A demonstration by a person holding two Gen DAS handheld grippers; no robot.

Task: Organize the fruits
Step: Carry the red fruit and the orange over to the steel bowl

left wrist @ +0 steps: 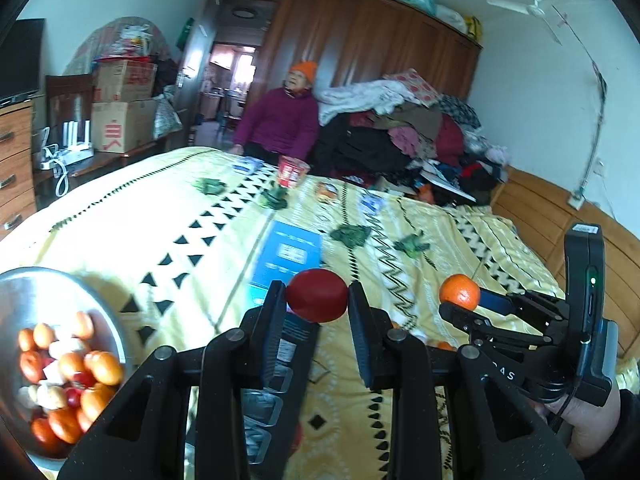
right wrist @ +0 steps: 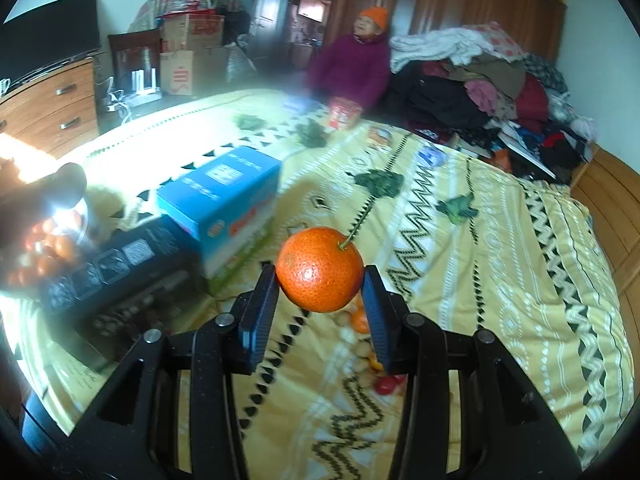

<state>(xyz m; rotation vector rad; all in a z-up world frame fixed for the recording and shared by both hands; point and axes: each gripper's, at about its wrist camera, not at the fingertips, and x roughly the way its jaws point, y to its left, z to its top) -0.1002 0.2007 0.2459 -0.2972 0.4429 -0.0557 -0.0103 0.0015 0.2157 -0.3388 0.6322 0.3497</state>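
Fruit split across views. Left wrist: left tool clamps a smooth red fruit; steel bowl of mixed fruit sits lower left of it, right tool off to its right. Right wrist: right tool grips a pebbly, stemmed orange; loose fruit lies on the bed beneath it, glossy blue box ahead-left.

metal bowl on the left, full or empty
Partly full: the metal bowl holds a pile of small orange, red and pale fruits against its lower side, with bare metal above them.
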